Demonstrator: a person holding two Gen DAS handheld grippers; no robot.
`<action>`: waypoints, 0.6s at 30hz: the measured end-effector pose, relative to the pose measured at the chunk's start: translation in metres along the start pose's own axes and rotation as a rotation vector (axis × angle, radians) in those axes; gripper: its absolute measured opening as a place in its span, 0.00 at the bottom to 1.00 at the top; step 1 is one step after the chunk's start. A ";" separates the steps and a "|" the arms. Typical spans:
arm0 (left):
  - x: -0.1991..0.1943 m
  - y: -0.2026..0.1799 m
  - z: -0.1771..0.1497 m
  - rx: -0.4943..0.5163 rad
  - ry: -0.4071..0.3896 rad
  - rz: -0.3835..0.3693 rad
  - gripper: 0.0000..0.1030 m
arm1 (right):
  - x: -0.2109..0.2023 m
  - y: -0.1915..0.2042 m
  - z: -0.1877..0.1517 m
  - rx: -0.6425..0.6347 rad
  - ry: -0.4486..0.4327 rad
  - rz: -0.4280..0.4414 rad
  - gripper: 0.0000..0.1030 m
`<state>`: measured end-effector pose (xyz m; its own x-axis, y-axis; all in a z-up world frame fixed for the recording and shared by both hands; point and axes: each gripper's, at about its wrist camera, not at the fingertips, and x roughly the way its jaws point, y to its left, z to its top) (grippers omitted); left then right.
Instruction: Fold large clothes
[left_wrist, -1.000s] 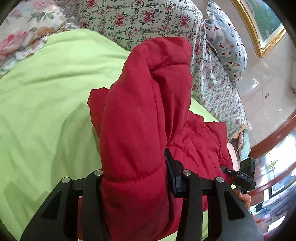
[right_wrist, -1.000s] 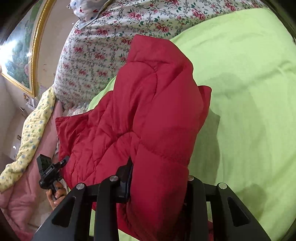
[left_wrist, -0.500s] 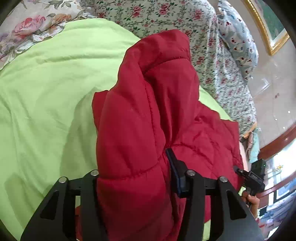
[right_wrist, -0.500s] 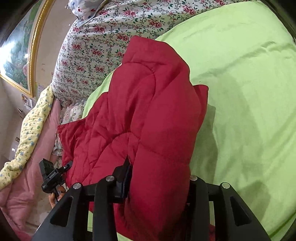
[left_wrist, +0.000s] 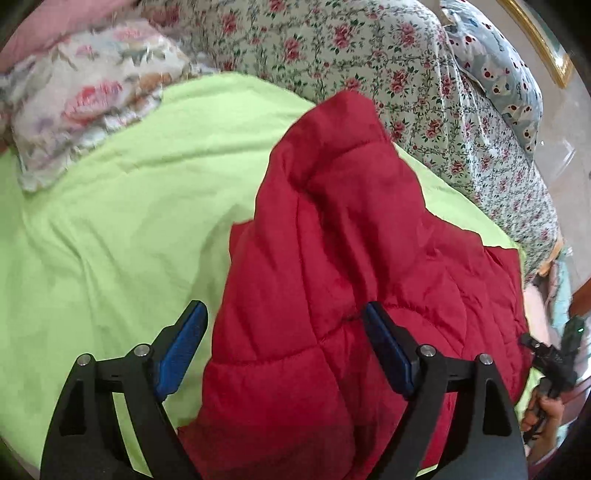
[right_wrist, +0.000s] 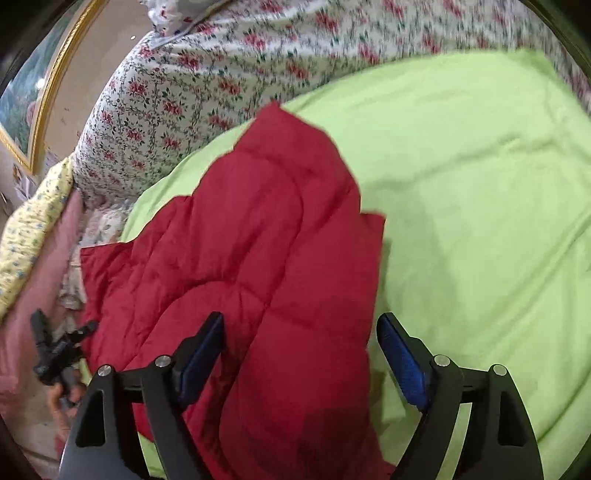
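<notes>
Both tools opening, nothing pinched. Left tool (left_wrist: 284, 343) and right tool (right_wrist: 301, 349) each straddle the red padded jacket (left_wrist: 343, 258); we see it running lengthwise toward frame top, on the green bedsheet (left_wrist: 110, 221).

- A bedroom in a home, judging by the furnishings.
- A bed (left_wrist: 110, 229) fills both views, spread with a lime-green sheet (right_wrist: 480, 192).
- A quilt with small red flowers (left_wrist: 369, 48) lies bunched beyond the sheet.
- Pillows sit at the edges: one with large faded blooms (left_wrist: 85, 96), one pale blue with red spots (left_wrist: 509, 88).
- A gilt-framed painting (right_wrist: 26, 96) hangs on the wall.
</notes>
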<state>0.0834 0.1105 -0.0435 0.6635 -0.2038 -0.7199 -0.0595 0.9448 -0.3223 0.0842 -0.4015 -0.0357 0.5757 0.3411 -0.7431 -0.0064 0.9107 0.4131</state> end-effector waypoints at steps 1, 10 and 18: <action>-0.001 -0.002 0.001 0.011 -0.010 0.017 0.84 | -0.002 0.002 0.001 -0.011 -0.011 -0.015 0.83; 0.001 -0.012 0.007 0.058 -0.015 0.069 0.84 | -0.002 0.024 0.006 -0.107 -0.044 -0.100 0.86; 0.002 -0.027 0.018 0.125 -0.045 0.141 0.84 | 0.003 0.030 0.015 -0.125 -0.060 -0.136 0.87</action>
<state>0.0995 0.0888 -0.0254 0.6881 -0.0579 -0.7233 -0.0630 0.9883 -0.1390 0.0978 -0.3768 -0.0178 0.6262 0.2021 -0.7530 -0.0249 0.9705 0.2398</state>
